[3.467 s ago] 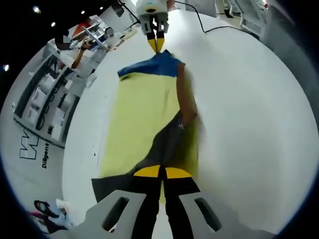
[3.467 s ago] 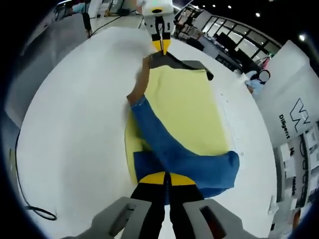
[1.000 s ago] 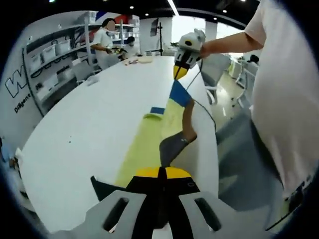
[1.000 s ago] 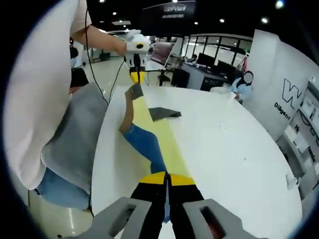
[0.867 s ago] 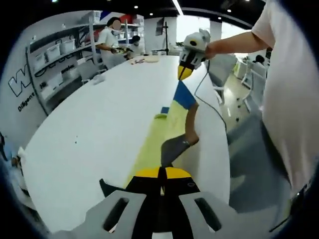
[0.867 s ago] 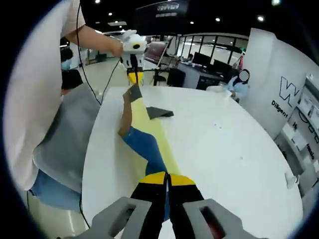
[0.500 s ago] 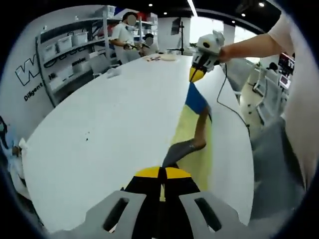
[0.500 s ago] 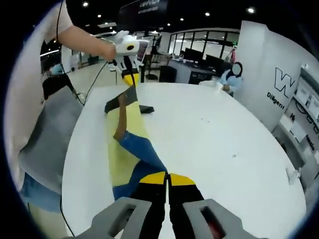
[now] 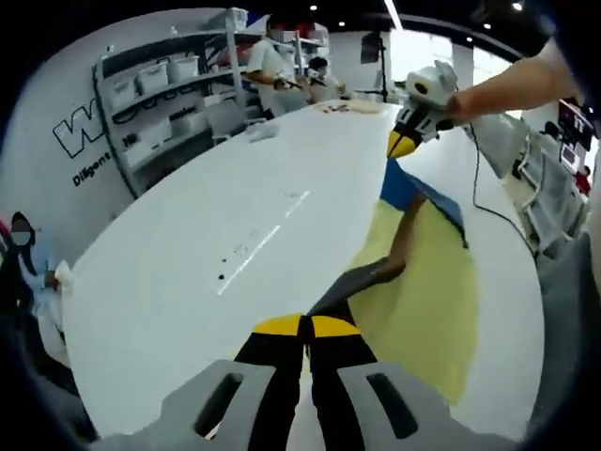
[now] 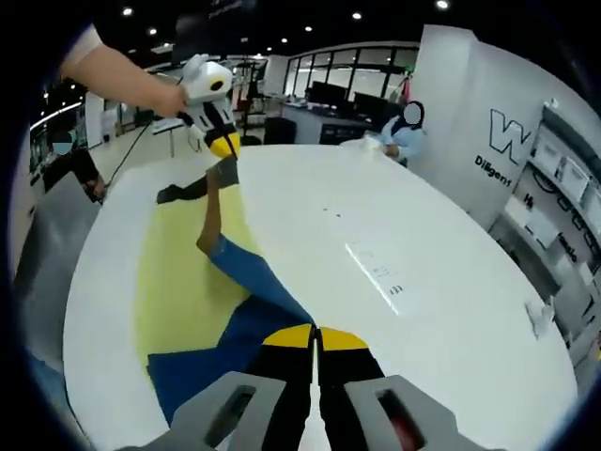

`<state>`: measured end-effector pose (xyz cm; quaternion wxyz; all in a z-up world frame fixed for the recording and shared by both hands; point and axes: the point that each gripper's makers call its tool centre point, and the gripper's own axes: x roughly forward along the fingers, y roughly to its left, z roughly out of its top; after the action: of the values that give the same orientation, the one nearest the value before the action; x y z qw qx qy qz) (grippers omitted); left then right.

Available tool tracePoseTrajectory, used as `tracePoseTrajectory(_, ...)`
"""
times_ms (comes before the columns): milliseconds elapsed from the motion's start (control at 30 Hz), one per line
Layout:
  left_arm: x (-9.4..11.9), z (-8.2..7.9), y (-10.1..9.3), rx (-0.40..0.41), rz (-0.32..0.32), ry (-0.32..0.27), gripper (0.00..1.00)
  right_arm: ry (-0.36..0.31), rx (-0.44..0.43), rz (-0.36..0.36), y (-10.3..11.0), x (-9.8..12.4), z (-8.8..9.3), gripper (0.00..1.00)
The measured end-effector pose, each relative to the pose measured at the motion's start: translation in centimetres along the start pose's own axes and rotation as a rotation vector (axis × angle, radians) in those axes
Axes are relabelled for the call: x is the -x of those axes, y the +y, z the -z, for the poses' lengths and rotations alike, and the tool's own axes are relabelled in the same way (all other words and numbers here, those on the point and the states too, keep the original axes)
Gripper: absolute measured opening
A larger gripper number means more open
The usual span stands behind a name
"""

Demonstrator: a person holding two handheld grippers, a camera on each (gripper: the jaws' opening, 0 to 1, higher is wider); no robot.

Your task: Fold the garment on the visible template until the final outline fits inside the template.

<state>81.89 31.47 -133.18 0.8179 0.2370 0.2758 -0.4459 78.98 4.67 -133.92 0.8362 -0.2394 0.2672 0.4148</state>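
The garment [image 9: 394,268], grey, brown and blue, hangs stretched above the yellow template [image 9: 427,310] on the white table [image 9: 235,235], one end pinched in my left gripper [image 9: 305,327], the other in my right gripper [image 10: 316,335]. To fold well, I judge I should keep it taut and lower both ends evenly inside the yellow. Shelf bins [image 9: 155,80] stand far off, contents indistinct.

The garment [image 9: 413,282] lies on the table [image 9: 235,235], stretching from lower centre to upper right, shelves [image 9: 150,103] at upper left.
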Motion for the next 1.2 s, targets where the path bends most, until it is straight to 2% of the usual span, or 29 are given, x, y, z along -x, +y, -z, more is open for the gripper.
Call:
tracePoseTrajectory(67, -0.7, -0.4, 1.1, 0.011, -0.036, -0.014, 0.05, 0.005, 0.004, 0.047, -1.5, -0.8, -0.2, 0.0)
tracePoseTrajectory(200, -2.3, -0.7, 3.2, -0.002, -0.118, -0.005, 0.05, 0.017, -0.022, 0.1, -3.4, -2.5, -0.3, 0.0)
tracePoseTrajectory(333, -4.0, -0.1, 3.8, 0.065, -0.132, 0.021, 0.05, 0.035, -0.078, 0.117, -4.1, -4.3, 0.2, 0.0)
tracePoseTrajectory(400, -4.9, 0.5, 3.8, 0.108, -0.13, 0.05, 0.05, 0.078, -0.079, 0.116, -4.0, -5.3, 1.0, 0.0)
tracePoseTrajectory(467, -5.6, 1.7, 3.9, 0.135, -0.138, 0.106, 0.06, 0.124, -0.081, 0.132, -4.3, -5.9, 1.9, 0.0)
tracePoseTrajectory(533, -6.0, 2.8, 3.9, 0.168, -0.14, 0.152, 0.06, 0.142, -0.112, 0.126, -4.1, -6.5, 2.4, 0.0)
tracePoseTrajectory(600, -6.1, 4.0, 4.4, 0.224, -0.157, 0.195, 0.06, 0.217, -0.103, 0.171, -4.8, -6.4, 3.7, 0.0)
tracePoseTrajectory(633, -6.0, 4.3, 4.8, 0.244, -0.171, 0.199, 0.07, 0.213, -0.118, 0.182, -5.0, -6.5, 3.7, 0.0)
tracePoseTrajectory(667, -5.6, 4.7, 5.3, 0.31, -0.203, 0.21, 0.06, 0.198, -0.178, 0.174, -4.8, -6.7, 3.6, 0.02)
tracePoseTrajectory(700, -5.3, 4.7, 5.5, 0.366, -0.217, 0.197, 0.06, 0.186, -0.205, 0.176, -4.8, -6.9, 3.5, 0.08)
tracePoseTrajectory(733, -5.2, 4.6, 6.1, 0.431, -0.226, 0.171, 0.07, 0.204, -0.194, 0.177, -4.8, -6.8, 3.8, 0.13)
tracePoseTrajectory(767, -5.0, 4.6, 6.3, 0.446, -0.229, 0.166, 0.09, 0.21, -0.17, 0.177, -4.6, -6.9, 3.9, 0.11)
tracePoseTrajectory(833, -4.5, 4.6, 6.3, 0.418, -0.223, 0.168, 0.09, 0.207, -0.158, 0.16, -4.2, -6.8, 3.8, 0.06)
tracePoseTrajectory(900, -4.1, 4.6, 5.9, 0.367, -0.209, 0.176, 0.06, 0.204, -0.16, 0.147, -3.7, -6.6, 3.7, 0.07)
tracePoseTrajectory(1033, -3.6, 4.8, 5.3, 0.353, -0.189, 0.184, 0.06, 0.194, -0.158, 0.133, -3.0, -6.2, 3.8, 0.05)
tracePoseTrajectory(1133, -3.2, 4.6, 3.8, 0.336, -0.15, 0.175, 0.07, 0.159, -0.151, 0.112, -2.2, -5.8, 3.3, 0.06)
tracePoseTrajectory(1200, -2.8, 4.6, 2.6, 0.293, -0.117, 0.168, 0.07, 0.153, -0.131, 0.097, -1.3, -5.3, 3.1, 0.06)
